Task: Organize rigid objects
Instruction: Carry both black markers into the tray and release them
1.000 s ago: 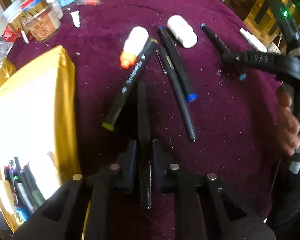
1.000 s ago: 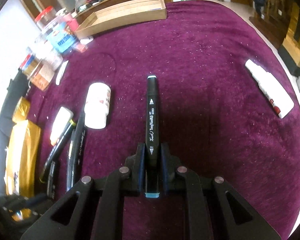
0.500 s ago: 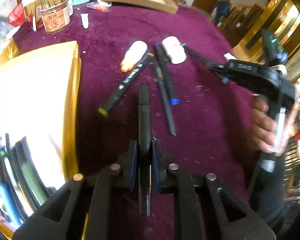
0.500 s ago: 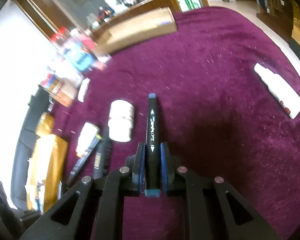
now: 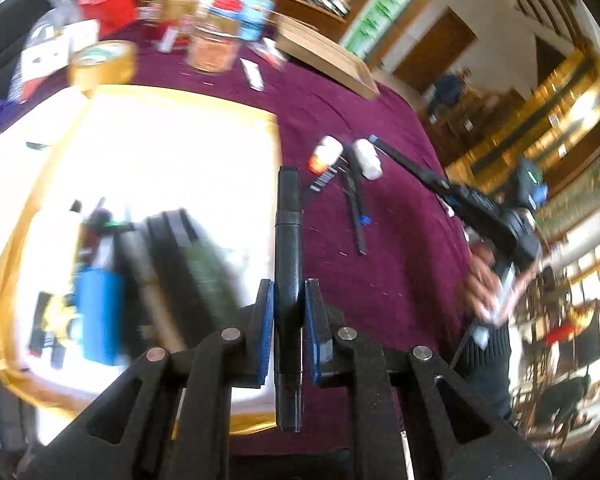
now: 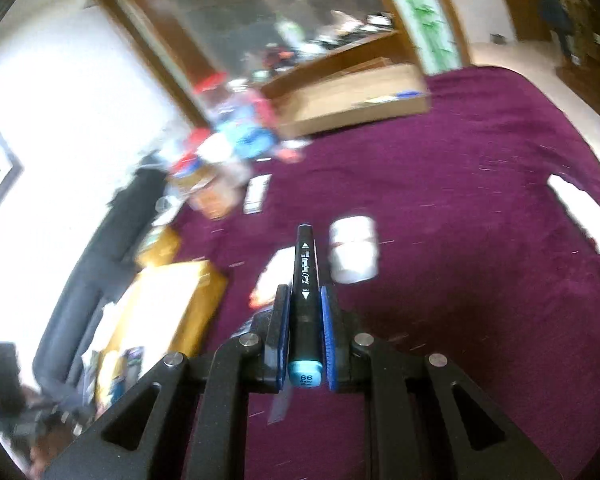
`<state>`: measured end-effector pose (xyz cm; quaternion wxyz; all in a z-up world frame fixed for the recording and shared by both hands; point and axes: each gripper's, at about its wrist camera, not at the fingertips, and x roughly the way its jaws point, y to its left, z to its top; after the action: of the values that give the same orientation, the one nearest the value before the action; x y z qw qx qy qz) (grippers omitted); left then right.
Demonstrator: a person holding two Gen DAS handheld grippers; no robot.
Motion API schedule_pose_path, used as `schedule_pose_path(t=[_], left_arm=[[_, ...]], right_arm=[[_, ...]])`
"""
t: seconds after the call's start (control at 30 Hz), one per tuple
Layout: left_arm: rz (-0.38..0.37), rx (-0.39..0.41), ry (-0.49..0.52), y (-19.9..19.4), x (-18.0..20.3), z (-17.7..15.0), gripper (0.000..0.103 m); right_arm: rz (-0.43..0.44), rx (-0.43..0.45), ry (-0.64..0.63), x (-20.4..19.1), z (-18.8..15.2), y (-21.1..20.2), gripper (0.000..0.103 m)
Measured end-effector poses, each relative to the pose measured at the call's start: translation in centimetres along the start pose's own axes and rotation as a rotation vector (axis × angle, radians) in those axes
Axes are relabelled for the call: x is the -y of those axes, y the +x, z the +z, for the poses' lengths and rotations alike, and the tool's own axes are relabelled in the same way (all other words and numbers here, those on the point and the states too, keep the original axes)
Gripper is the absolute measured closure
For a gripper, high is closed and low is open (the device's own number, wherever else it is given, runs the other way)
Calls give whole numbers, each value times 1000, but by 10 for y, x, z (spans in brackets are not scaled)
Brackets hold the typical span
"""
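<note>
My left gripper is shut on a black pen, lifted beside the right rim of a gold-edged box that holds several pens and markers. My right gripper is shut on a black marker with a light blue cap, raised above the purple tablecloth. In the left wrist view the right gripper shows at the right with the marker sticking out and a hand on its handle. Several pens and two white bottles lie on the cloth.
A long wooden tray sits at the table's far edge beside jars and boxes. A roll of tape stands near the gold box. A white tube lies far right. A small white tube lies near the jars.
Both grippers have risen off the cloth with their pens. The left one has swung left toward the gold box; the right one has tilted up and drifted left.
</note>
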<state>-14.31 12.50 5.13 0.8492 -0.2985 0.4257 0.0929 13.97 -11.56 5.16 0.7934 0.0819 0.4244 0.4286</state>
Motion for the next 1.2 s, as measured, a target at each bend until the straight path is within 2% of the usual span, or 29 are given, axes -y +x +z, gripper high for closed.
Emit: schedule_pose_path(t=[0.2,0.4,0.5,0.7,0.87,1.0,1.2], left_arm=[[28,24,-94,-2,-39,3,91],[37,-2,-149,7,-63,-2,91],[62,-17,-177,18,-67,-3,91],[103,-30,-182,22,-72,-11,91],[99,-45,-181,28,-72,-12,91],[92,-47,-179,29,-73,-11,91],[122,-26,-153,29,-68,-11,87]], right_arm=[[108,2,-88,-94,-40,2,90],[119,-95,-181,-173,-89,37,90],[56,-121,-254,-197,-115,54,90],[-25,-182,-365,-219,-143,78,90],[-80,-215,-434,-228,-155,88,90],[-43,-267,-406,-222,-159,95,90],[23,-271,-346,-210,-161,89,89]])
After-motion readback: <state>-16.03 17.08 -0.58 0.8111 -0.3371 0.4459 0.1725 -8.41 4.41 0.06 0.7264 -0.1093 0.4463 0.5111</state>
